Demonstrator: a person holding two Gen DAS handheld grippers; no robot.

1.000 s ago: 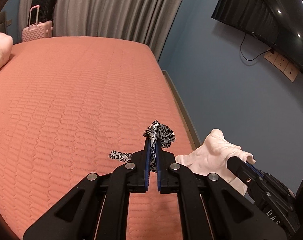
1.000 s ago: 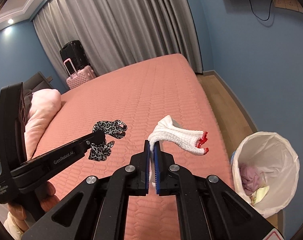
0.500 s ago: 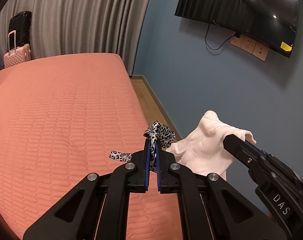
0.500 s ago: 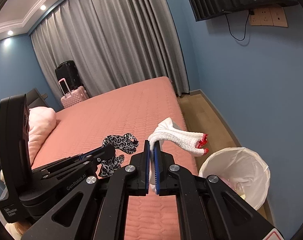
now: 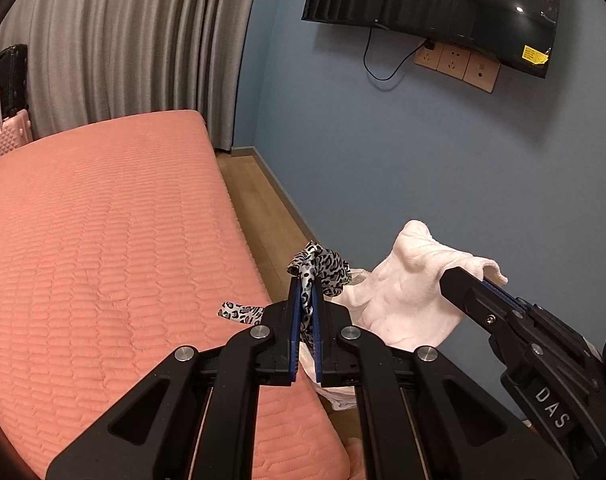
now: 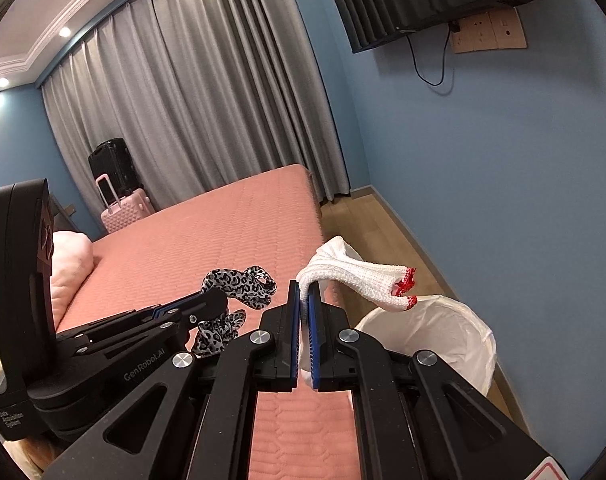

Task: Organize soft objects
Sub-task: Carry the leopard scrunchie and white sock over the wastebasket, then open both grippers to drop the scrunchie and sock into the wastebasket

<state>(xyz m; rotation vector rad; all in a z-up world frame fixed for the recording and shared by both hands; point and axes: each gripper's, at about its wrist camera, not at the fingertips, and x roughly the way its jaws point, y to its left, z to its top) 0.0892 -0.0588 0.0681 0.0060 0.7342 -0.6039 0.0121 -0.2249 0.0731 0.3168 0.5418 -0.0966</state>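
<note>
My left gripper (image 5: pixel 307 285) is shut on a grey leopard-print cloth (image 5: pixel 326 266) whose ends bunch above the fingertips and trail to the left. In the right wrist view the same cloth (image 6: pixel 243 284) hangs from the left gripper (image 6: pixel 219 302) over the bed's right edge. My right gripper (image 6: pixel 303 289) is shut on white knitted gloves (image 6: pixel 359 276) with red cuffs that droop to the right above a white-lined bin (image 6: pixel 443 332). From the left wrist camera the gloves (image 5: pixel 407 296) sit in the right gripper (image 5: pixel 463 280), just right of the leopard cloth.
The salmon quilted bed (image 5: pixel 103 240) fills the left, with a pink pillow (image 6: pixel 69 264) at its head. A strip of wooden floor (image 5: pixel 263 200) runs between the bed and the blue wall. A TV (image 5: pixel 443 8) hangs on that wall. Pink (image 6: pixel 127 210) and black (image 6: pixel 111 160) suitcases stand by the curtains.
Both grippers have swung right, from over the bed to its right edge near the bin. Each keeps its hold on its cloth.
</note>
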